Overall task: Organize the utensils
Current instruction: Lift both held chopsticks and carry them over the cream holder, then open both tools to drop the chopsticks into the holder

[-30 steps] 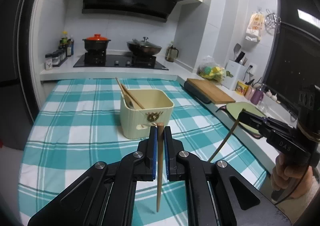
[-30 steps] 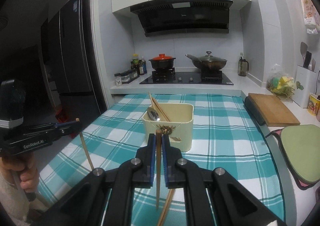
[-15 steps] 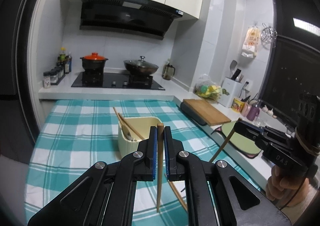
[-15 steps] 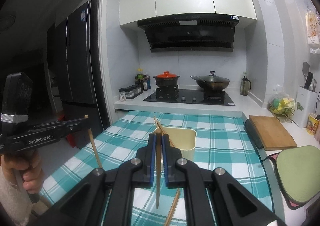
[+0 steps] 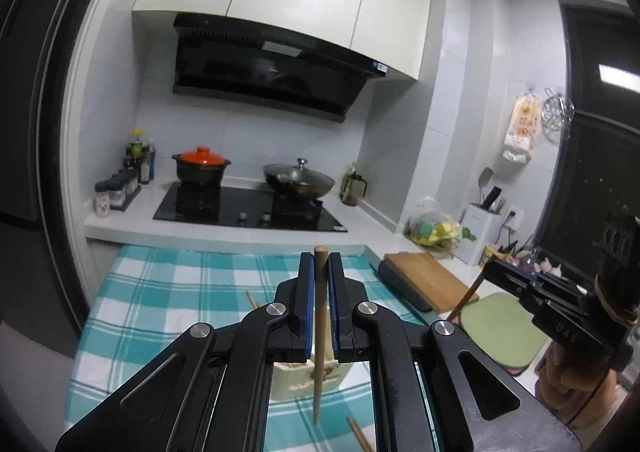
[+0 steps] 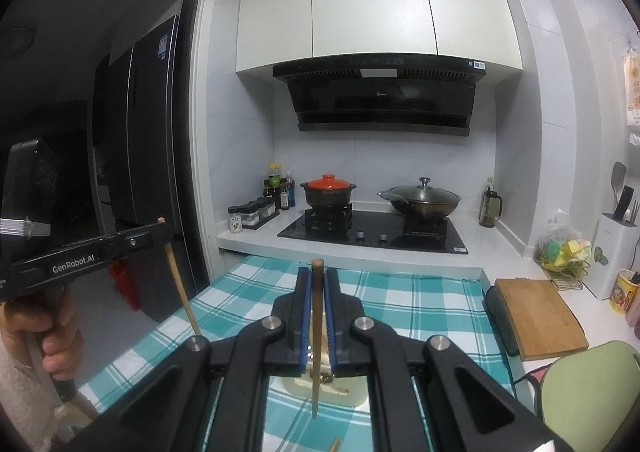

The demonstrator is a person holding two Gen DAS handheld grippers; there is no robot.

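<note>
My left tongs (image 5: 319, 264) were pinching a wooden chopstick (image 5: 319, 332) that stood straight up and down, its top poking out just above the blue pads (image 5: 308, 308). My right tongs (image 6: 317, 280) were pinching a second chopstick (image 6: 316, 340) the same way. Both sticks hung in the air above the checked cloth (image 5: 160, 292) and touched nothing below. The cream holder (image 5: 292, 380) sat on the cloth right under my left tongs, mostly hidden by the black arms. One more loose chopstick (image 5: 360, 436) lay on the cloth near the bottom edge. Past the far edge of the cloth was the white counter with the black stove (image 6: 372, 236), a red-lidded pot (image 6: 328, 190) and a wok (image 6: 424, 200). Off the right edge of the cloth were a wooden board (image 6: 536, 316) and a green mat (image 6: 592, 388). On the left side the cloth ended at open floor beside the dark fridge (image 6: 136, 132).
</note>
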